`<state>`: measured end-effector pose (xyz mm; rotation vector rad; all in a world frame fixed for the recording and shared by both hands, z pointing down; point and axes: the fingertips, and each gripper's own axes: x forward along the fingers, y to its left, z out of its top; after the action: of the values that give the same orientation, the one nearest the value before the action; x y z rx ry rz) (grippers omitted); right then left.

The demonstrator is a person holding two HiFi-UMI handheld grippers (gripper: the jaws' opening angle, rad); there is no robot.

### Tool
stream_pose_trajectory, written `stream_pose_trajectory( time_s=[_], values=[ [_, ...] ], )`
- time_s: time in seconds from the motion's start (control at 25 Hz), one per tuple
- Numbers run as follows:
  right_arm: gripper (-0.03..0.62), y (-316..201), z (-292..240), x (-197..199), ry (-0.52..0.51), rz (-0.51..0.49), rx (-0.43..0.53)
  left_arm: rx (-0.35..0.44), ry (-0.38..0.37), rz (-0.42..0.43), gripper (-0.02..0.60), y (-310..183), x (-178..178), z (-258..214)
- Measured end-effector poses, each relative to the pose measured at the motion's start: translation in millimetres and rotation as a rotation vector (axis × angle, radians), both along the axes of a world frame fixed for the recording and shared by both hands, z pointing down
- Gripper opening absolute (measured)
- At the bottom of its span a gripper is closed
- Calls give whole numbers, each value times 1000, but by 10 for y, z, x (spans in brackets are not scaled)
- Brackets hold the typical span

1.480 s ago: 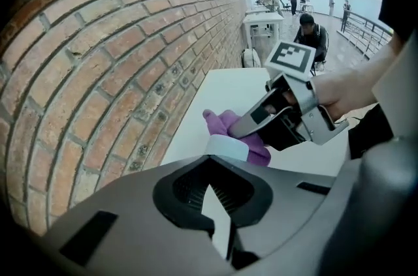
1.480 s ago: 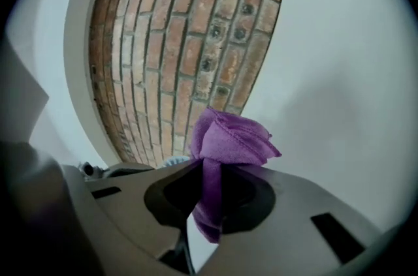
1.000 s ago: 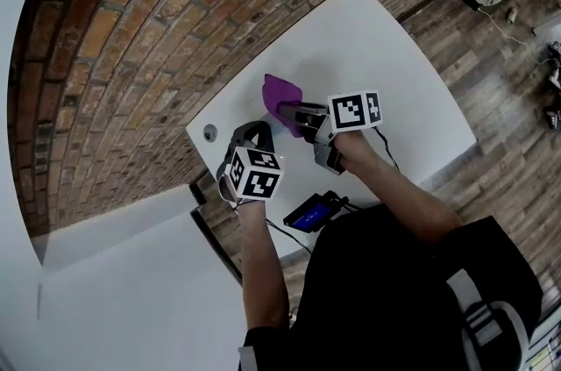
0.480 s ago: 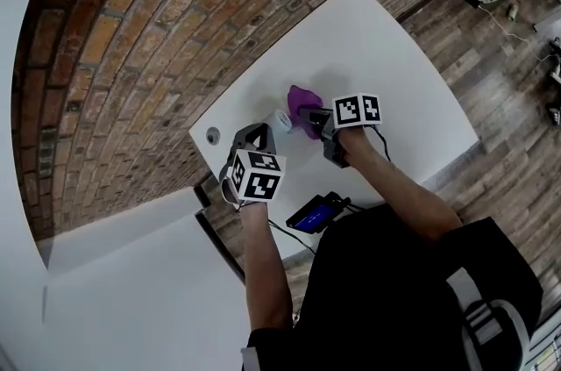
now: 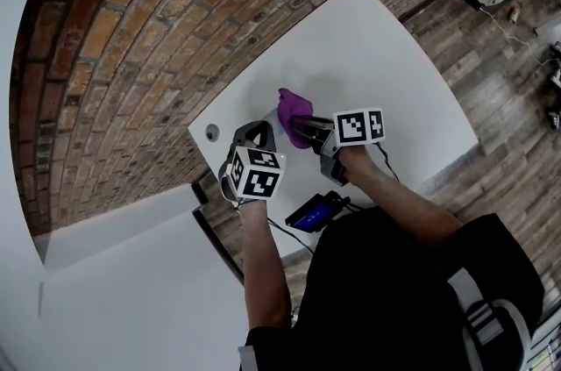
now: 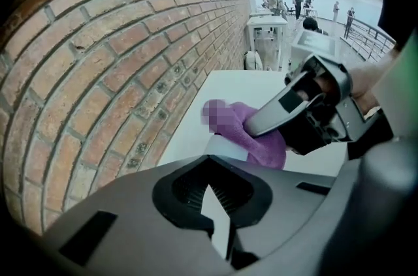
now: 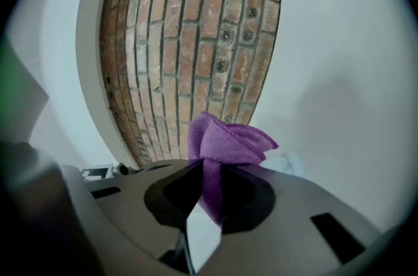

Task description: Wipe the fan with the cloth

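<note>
Purple cloth (image 5: 294,106), bunched into a soft fold, sits at the middle of the head view on the white table (image 5: 377,53), close to the edge that meets the brick wall (image 5: 175,36). The right gripper (image 5: 300,127) is clamped on it: in the right gripper view a strip of the cloth runs down between the closed jaws and the rest blooms above their tips. The fan (image 6: 225,147) appears only as a small white shape at the centre of the left gripper view, directly under the cloth, which covers most of it, so its form cannot be read. The left gripper (image 5: 256,131) lies just to the left of the cloth and points steeply down at that spot. Its jaws are drawn together, with a pale sliver between them that may be part of the fan or only the table seen through the gap; the pictures do not settle which. The step in hand appears to be the wipe itself, cloth pressed on the fan while the other gripper steadies beside it. The next move probably calls for dragging the cloth across the parts not yet covered, with light pressure so the small fan does not slide or tip, and with the grip on the cloth kept firm.
</note>
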<state>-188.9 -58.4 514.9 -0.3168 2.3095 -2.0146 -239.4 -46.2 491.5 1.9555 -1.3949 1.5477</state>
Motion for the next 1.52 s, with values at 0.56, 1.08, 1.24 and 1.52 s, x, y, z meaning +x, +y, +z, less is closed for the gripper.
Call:
stream_pose_trajectory(
  time_s=[0.56, 1.08, 1.24, 1.52],
  values=[
    [61, -328, -512, -109, -96, -57, 91, 18, 13, -9, -8, -12, -14, -13],
    [61, -368, 631, -184, 130, -56, -23, 12, 4, -8, -8, 7, -2, -15],
    [61, -368, 522, 44, 2, 54, -152, 17, 24, -16, -8, -1, 5, -15],
    [61, -72, 613, -116, -231, 93, -490, 24, 41, -31, -8, 4, -3, -18]
  ],
)
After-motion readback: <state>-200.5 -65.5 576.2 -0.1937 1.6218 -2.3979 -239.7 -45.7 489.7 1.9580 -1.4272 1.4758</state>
